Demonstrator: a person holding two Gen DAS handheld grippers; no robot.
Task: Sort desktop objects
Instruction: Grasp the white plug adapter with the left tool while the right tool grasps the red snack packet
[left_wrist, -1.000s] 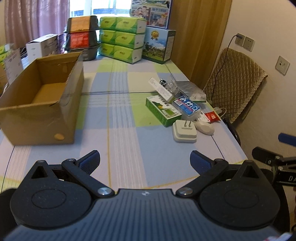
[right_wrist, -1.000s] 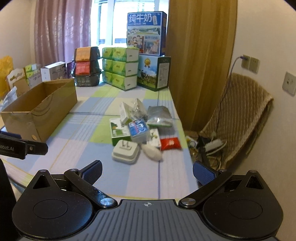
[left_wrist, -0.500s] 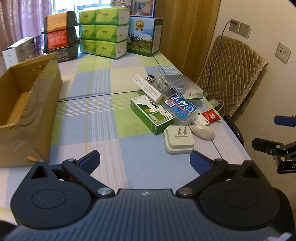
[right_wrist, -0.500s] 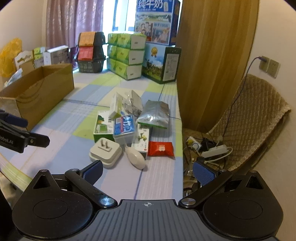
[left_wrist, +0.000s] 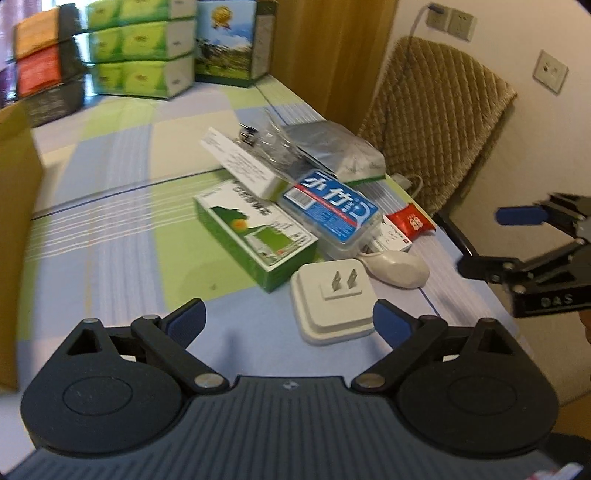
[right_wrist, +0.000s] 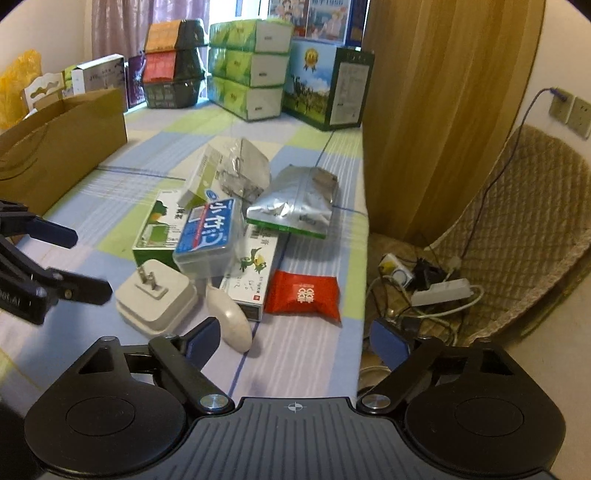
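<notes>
We hold both grippers with jaws spread wide and nothing between them; the left gripper (left_wrist: 288, 319) hovers low over the cloth-covered table (left_wrist: 122, 236), its right finger close beside the white plug (left_wrist: 332, 301); the right gripper (right_wrist: 295, 338) hangs at the table's right edge, one finger over the cloth, the other past the rim above the cables on the floor. The pile sits near that right edge: the plug lies at the front, prongs up, touching the white mouse (right_wrist: 229, 319); behind it the green box (left_wrist: 255, 238) carries the blue case (left_wrist: 332, 212); the red packet (right_wrist: 303, 295) lies just beside the rim; the foil bag (right_wrist: 295, 206) is at the back. Left of the pile the cloth runs bare to the carton (right_wrist: 62, 147); a padded chair (right_wrist: 517, 221) stands beyond the edge.
</notes>
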